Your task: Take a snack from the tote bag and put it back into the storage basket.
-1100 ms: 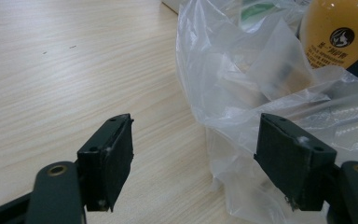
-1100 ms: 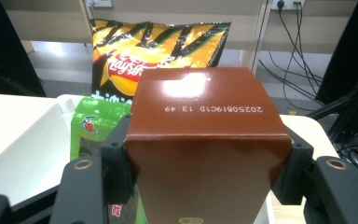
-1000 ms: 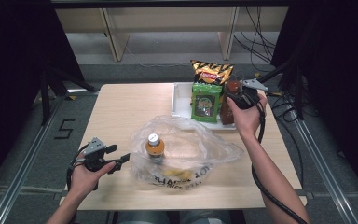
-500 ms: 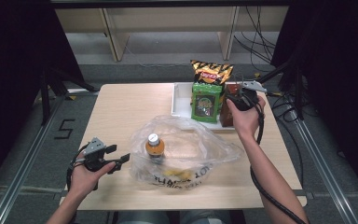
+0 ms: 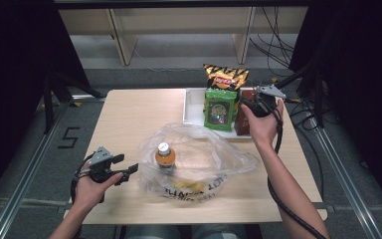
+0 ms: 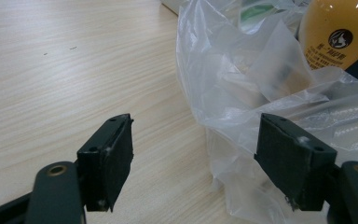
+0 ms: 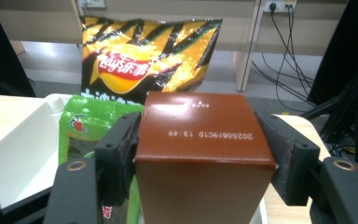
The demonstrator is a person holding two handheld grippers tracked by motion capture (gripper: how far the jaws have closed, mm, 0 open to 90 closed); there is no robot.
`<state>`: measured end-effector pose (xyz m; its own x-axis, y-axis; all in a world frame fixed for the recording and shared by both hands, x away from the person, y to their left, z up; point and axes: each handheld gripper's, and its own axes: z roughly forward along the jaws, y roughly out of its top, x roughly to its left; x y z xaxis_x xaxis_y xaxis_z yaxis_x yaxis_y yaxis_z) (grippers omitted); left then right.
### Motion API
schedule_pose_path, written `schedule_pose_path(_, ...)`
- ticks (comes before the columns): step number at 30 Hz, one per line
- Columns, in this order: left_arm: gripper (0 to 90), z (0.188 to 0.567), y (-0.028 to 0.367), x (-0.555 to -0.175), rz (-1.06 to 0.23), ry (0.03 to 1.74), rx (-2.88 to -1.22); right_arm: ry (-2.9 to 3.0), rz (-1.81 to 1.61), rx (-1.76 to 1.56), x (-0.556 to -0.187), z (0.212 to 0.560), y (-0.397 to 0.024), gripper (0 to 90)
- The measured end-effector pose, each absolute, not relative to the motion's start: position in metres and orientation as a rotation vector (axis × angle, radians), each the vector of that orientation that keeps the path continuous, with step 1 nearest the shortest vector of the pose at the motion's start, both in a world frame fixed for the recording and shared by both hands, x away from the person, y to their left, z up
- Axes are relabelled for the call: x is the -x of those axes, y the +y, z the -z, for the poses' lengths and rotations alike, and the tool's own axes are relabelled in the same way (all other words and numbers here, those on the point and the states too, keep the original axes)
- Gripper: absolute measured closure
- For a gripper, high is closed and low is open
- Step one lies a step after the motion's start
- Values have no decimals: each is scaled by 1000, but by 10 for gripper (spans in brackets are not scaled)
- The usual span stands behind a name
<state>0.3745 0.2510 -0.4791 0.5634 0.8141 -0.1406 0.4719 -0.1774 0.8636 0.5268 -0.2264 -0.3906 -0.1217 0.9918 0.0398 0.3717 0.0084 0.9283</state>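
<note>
The right gripper (image 7: 200, 154) has its jaws on either side of a brown carton (image 7: 200, 172); they have just been opening further, and whether the pads press it is unclear. The carton stands in the white tray (image 5: 193, 104) near the tabletop's far right corner, beside a green packet (image 5: 220, 108). The left gripper (image 6: 200, 163) stands open near the left front edge, one jaw against a clear plastic bag (image 5: 214, 159) holding an orange drink bottle (image 5: 163, 155).

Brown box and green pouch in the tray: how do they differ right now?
The brown box is a plain, stiff carton; the green pouch is soft and printed. The box stands between the right gripper's jaws; nothing is around the pouch. Both stand upright, side by side, in the white tray.
</note>
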Motion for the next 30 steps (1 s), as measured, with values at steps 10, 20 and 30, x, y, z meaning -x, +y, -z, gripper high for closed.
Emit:
schedule_pose_path(10, 267, 479, 250, -375, -442, 1053, -1823, 1563, -1162, -1386, -516, 377, -228, 350)
schedule_pose_path(20, 265, 478, 250, -374, -446, 1046, -1815, 1562, -1213, -1354, -500, 367, -233, 378)
schedule_pose_path(30, 264, 474, 252, -372, -461, 1038, -1793, 1588, -1272, -1318, -478, 362, -237, 435)
